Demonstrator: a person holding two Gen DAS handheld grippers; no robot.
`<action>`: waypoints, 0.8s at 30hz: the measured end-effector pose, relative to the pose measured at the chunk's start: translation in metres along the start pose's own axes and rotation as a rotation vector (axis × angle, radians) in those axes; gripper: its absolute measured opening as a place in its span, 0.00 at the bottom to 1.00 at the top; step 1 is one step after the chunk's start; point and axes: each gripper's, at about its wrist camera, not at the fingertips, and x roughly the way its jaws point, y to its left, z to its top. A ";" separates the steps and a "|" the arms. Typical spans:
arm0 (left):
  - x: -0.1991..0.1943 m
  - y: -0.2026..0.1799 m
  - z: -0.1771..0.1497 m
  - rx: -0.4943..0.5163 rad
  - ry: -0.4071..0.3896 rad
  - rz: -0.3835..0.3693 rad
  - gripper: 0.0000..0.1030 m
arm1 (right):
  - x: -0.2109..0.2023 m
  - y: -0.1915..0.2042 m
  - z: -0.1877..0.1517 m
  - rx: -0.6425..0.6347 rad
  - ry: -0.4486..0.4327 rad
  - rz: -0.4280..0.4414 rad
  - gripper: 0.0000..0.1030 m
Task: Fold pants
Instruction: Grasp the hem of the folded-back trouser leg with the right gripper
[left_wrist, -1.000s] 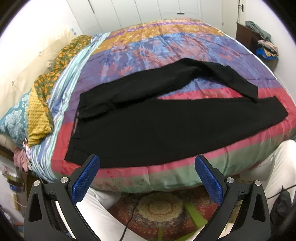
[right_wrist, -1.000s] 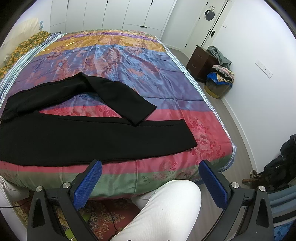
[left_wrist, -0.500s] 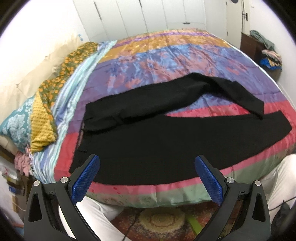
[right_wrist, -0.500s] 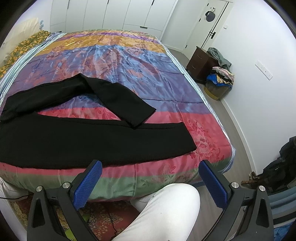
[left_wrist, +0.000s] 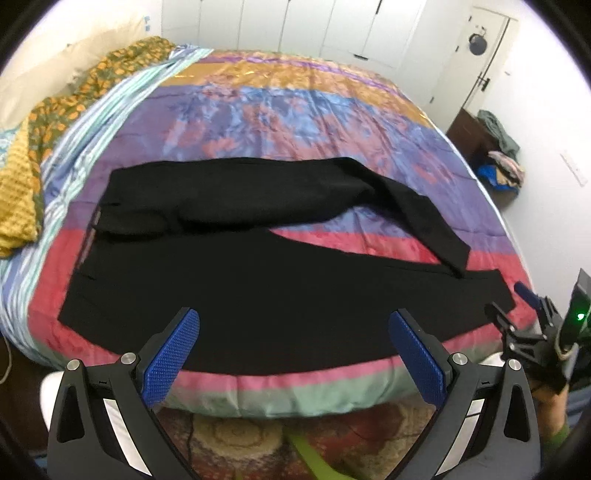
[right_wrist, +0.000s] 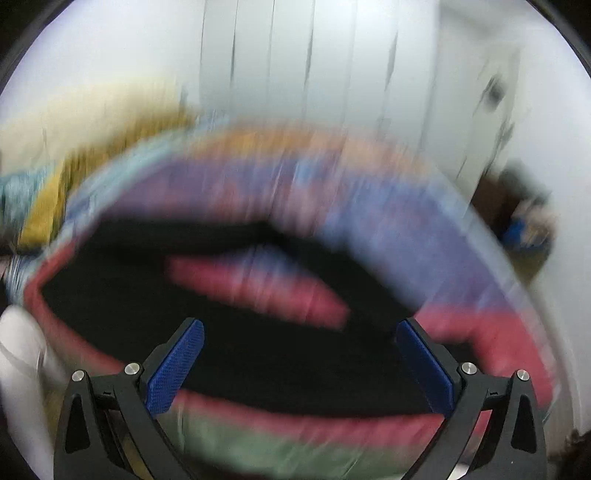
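Observation:
Black pants (left_wrist: 280, 288) lie spread across the near side of a bed, waistband at the left, legs running right. The far leg (left_wrist: 417, 218) bends back and its hem rests on the near leg. My left gripper (left_wrist: 293, 354) hovers open over the bed's near edge, nothing between its blue pads. In the left wrist view my right gripper (left_wrist: 517, 310) shows at the far right, near the hem of the near leg. The right wrist view is heavily blurred; there the pants (right_wrist: 258, 354) lie ahead of my open right gripper (right_wrist: 301, 363).
A striped, multicoloured quilt (left_wrist: 295, 110) covers the bed. Patterned pillows (left_wrist: 22, 177) sit at the left end. White wardrobe doors (left_wrist: 295, 26) line the far wall. A dark dresser with piled clothes (left_wrist: 495, 155) stands at the right. A patterned rug (left_wrist: 240, 439) lies below.
Both grippers have risen and tipped up toward the bed. The right one has swung leftward fast, blurring its view, and now shows in the left wrist view. The pants have not moved.

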 end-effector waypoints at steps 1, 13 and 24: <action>0.002 0.001 0.000 0.000 0.002 0.003 0.99 | 0.006 -0.005 0.000 -0.010 -0.045 -0.015 0.97; 0.058 0.030 -0.025 -0.083 0.170 0.037 0.99 | 0.198 -0.088 0.002 -0.191 0.238 -0.146 0.77; 0.090 0.024 -0.013 -0.067 0.212 0.045 0.99 | 0.204 -0.241 0.185 -0.001 0.124 -0.290 0.49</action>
